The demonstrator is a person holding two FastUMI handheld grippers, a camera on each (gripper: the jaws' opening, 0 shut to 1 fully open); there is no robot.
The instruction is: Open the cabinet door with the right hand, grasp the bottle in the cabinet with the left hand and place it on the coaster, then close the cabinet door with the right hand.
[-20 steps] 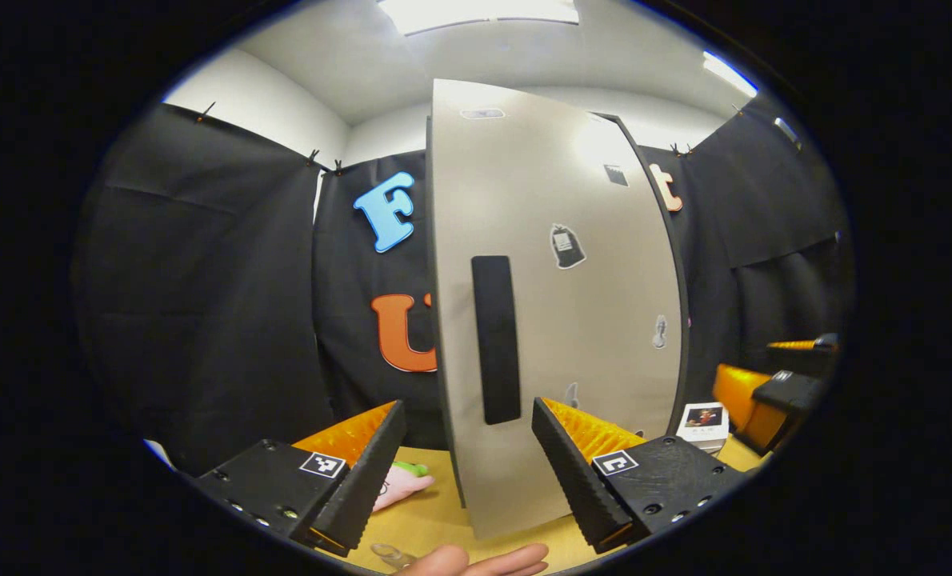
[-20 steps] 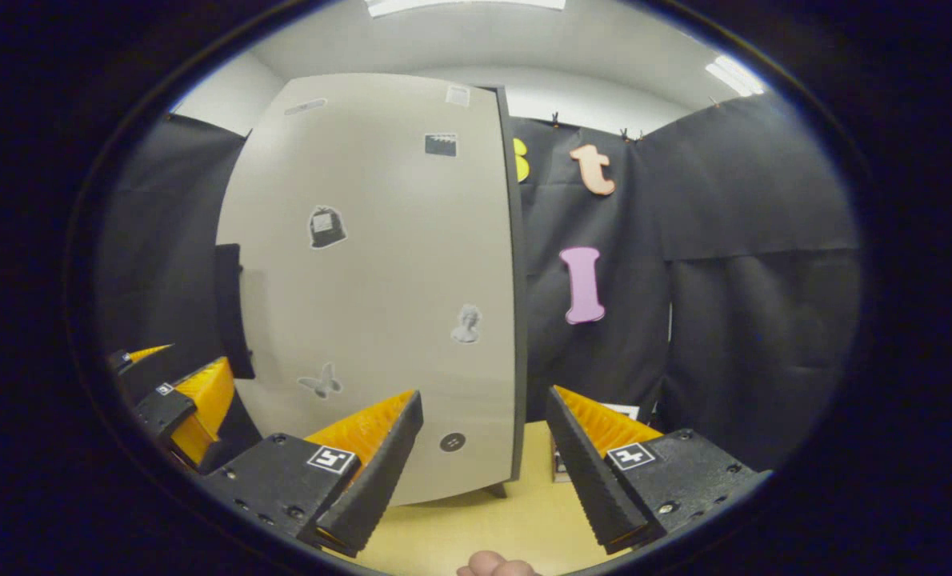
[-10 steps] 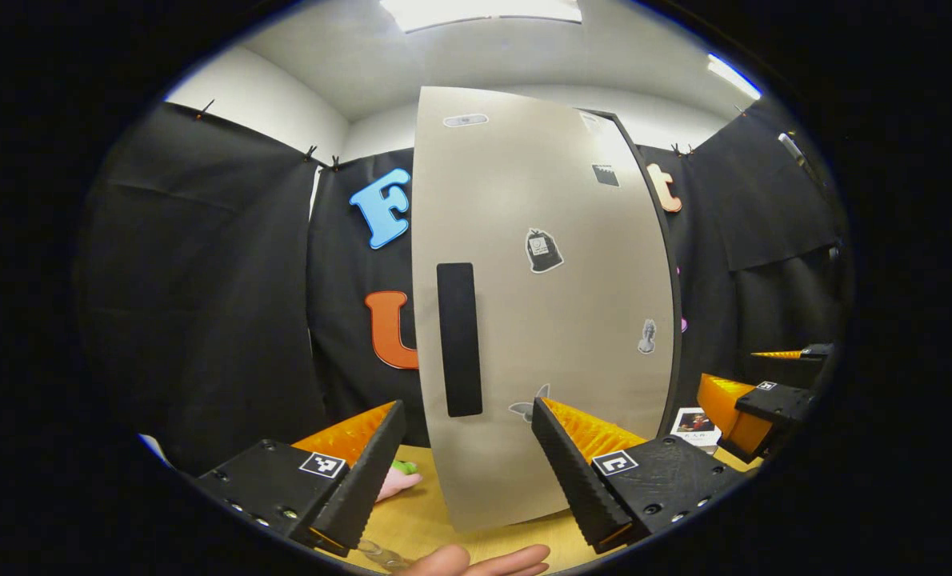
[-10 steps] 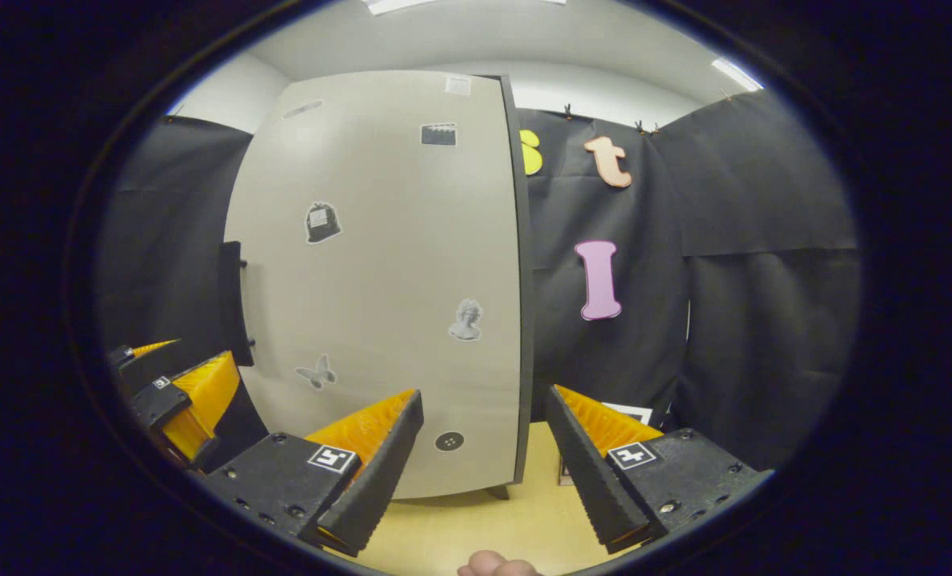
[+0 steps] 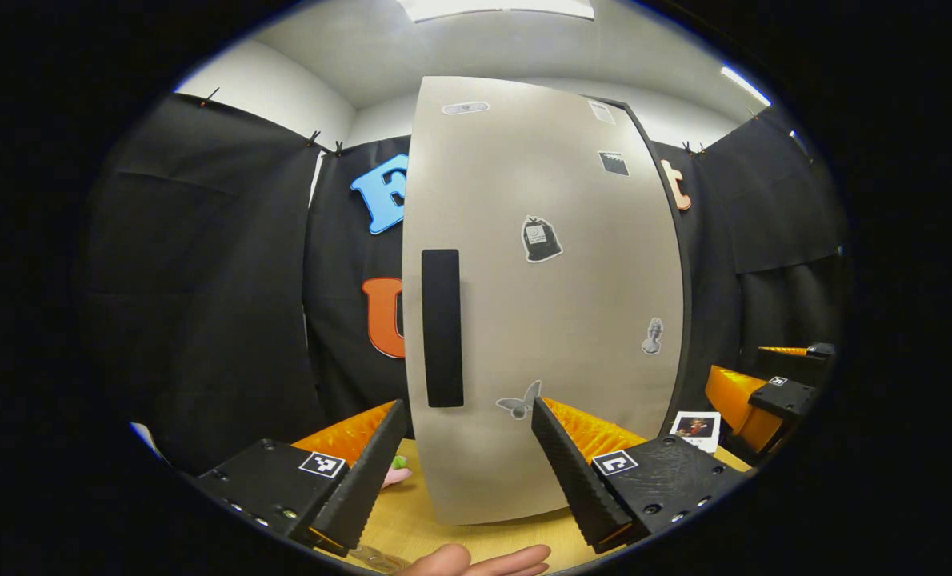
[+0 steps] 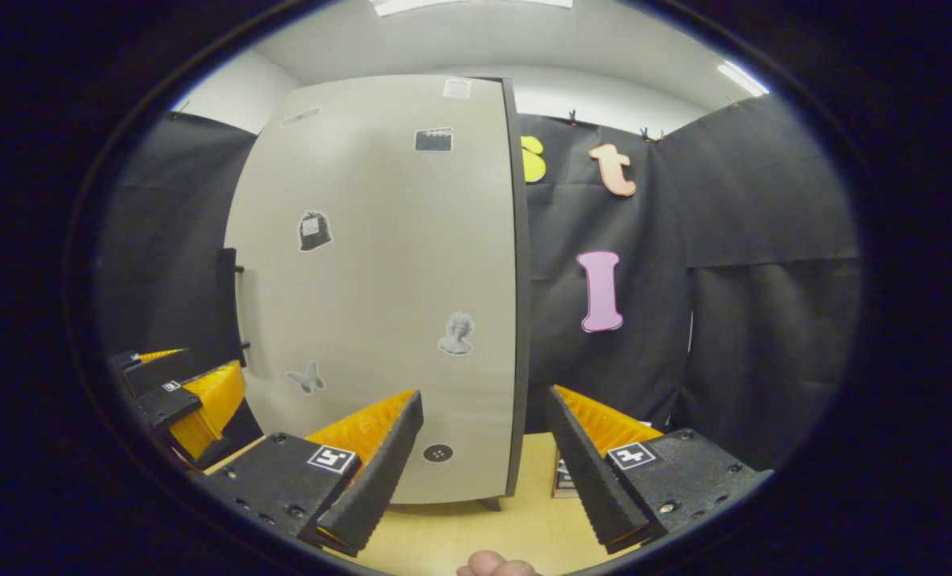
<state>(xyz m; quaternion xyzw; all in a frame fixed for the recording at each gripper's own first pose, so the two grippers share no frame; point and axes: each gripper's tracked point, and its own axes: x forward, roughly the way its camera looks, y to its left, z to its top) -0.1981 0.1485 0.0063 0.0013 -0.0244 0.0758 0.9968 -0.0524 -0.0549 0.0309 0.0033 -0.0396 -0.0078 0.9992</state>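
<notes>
A tall beige cabinet door (image 5: pixel 556 304) with small stickers stands in front of me, with a black vertical handle (image 5: pixel 442 328) near its left edge. In the right gripper view the same door (image 6: pixel 380 272) is more face-on, and the handle (image 6: pixel 226 308) sticks out at its left side. My left gripper (image 5: pixel 468 402) is open, just short of the door's lower part. My right gripper (image 6: pixel 484 392) is open too, near the door's right edge. The inside of the cabinet and the bottle are hidden behind the door.
The cabinet stands on a light wooden table (image 5: pixel 420 520). A small picture box (image 5: pixel 696 428) lies right of the cabinet, with the right gripper (image 5: pixel 764 388) beside it. A pink and green object (image 5: pixel 396 474) lies to the left. The left gripper (image 6: pixel 180 388) is low at the door's left.
In the left gripper view the door and handle have slid left and look more face-on. The right gripper view has shifted only slightly. Both grippers stay open.
</notes>
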